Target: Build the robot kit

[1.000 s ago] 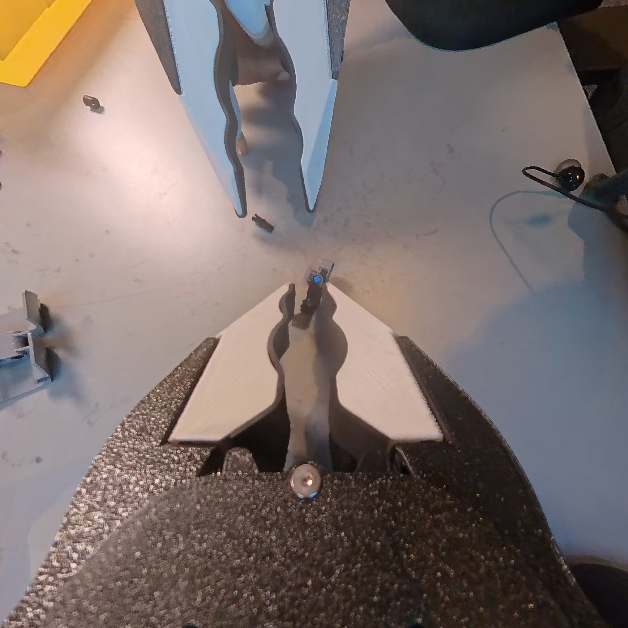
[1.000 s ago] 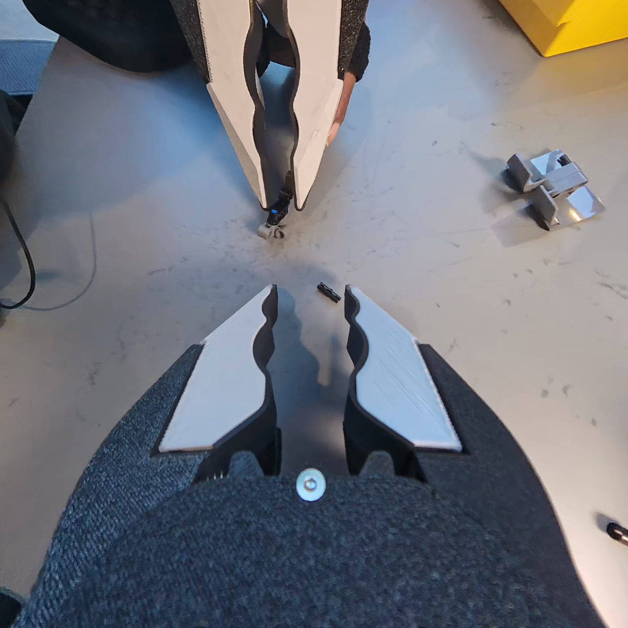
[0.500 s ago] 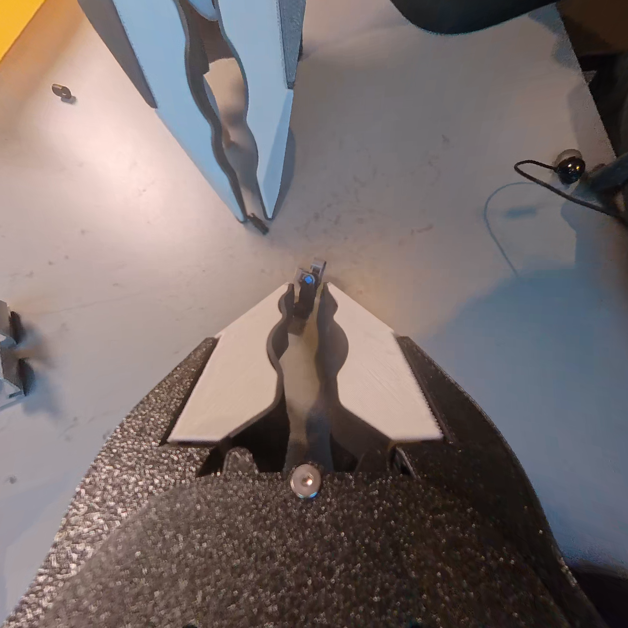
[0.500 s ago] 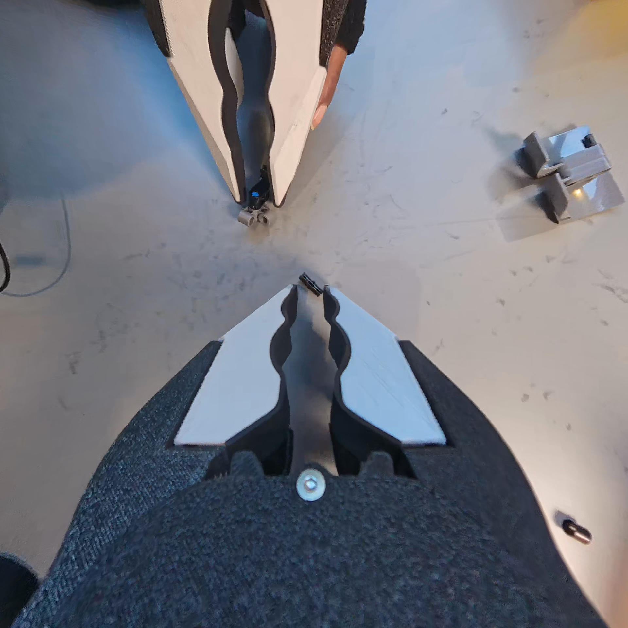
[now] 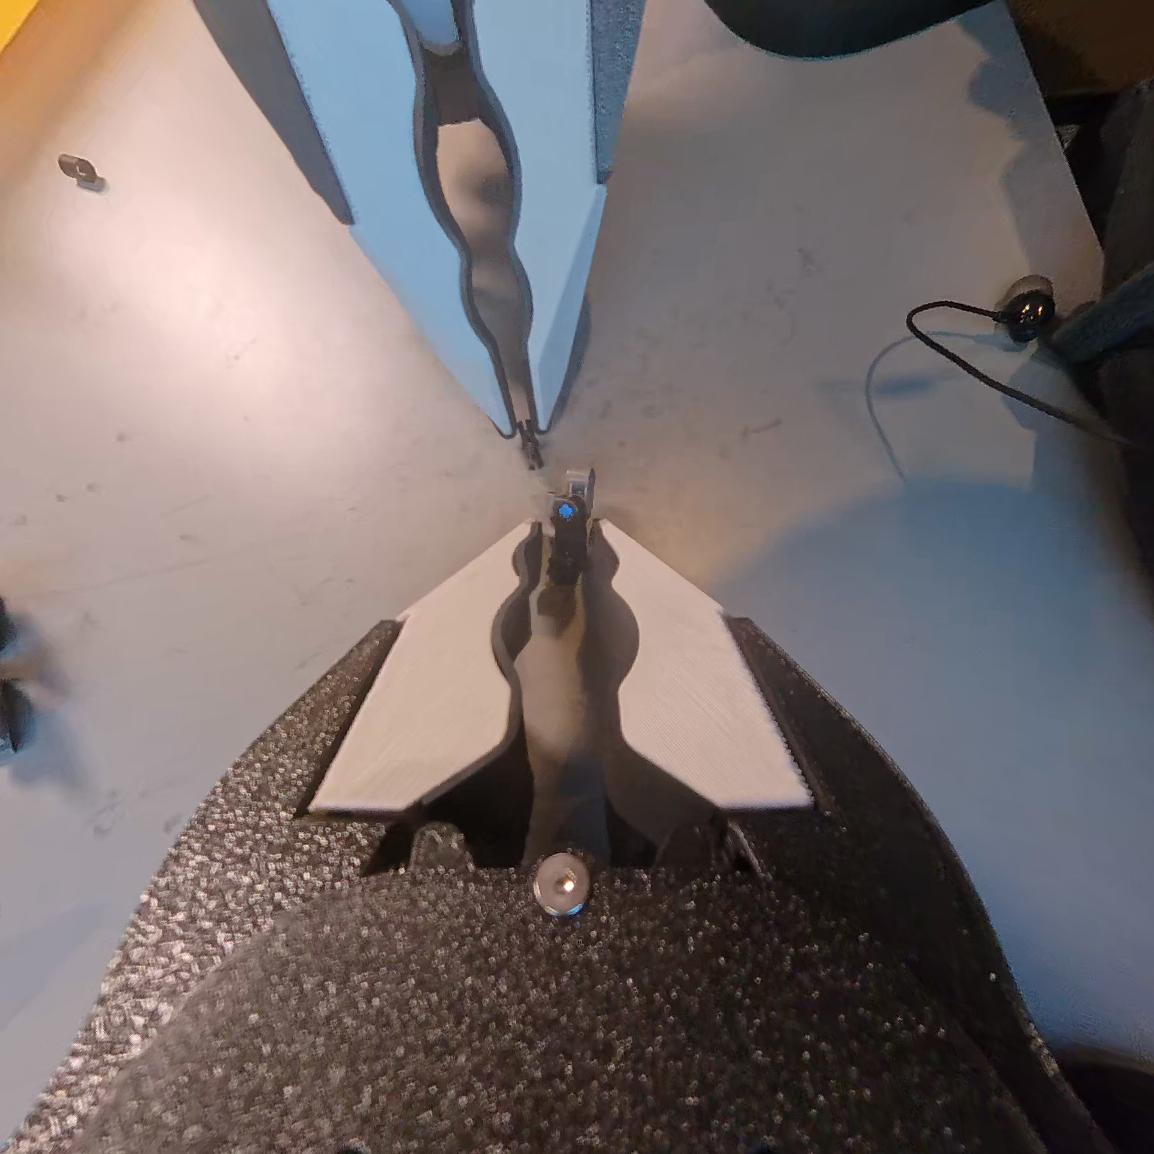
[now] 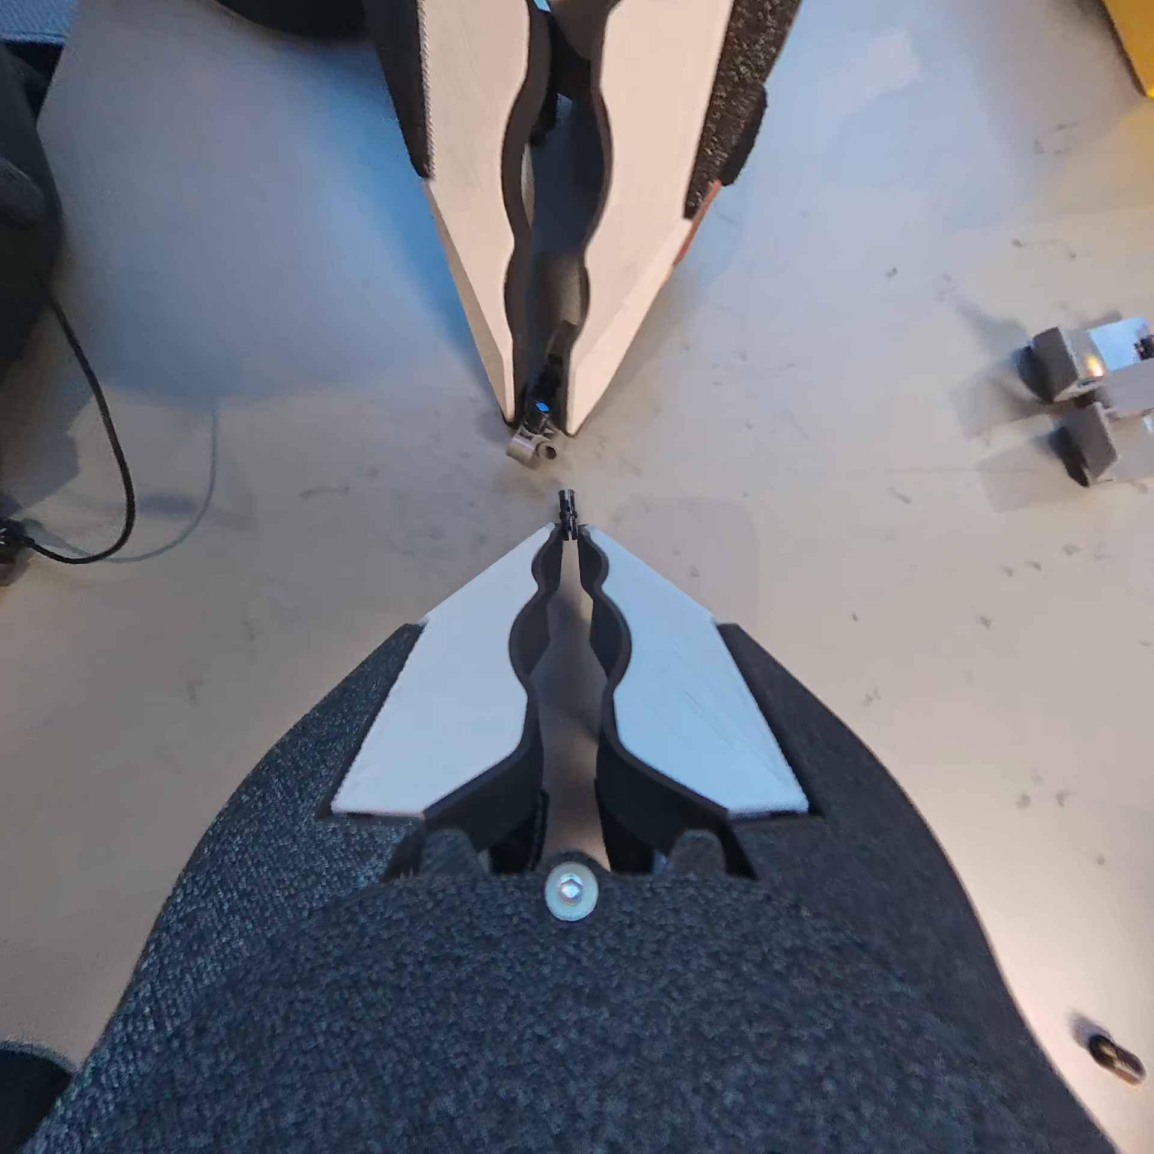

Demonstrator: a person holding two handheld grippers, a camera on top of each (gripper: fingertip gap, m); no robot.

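Black pin (image 6: 568, 523) sits clamped at the tips of the right gripper (image 6: 567, 531), just short of the grey-and-black connector piece (image 5: 569, 521) pinched by the left gripper (image 5: 565, 531). Likely risk: such shallow tip grips could let either part twist or drop onto the surface (image 6: 812, 562). Both grippers point tip to tip, angled downward.

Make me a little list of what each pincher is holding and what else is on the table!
left gripper: shut on a small black and grey connector piece with a blue dot
right gripper: shut on a tiny black pin
how they face: tip to tip, close, the two parts not touching
table: pale, scuffed
also there: grey block assembly, loose black pin, black cable
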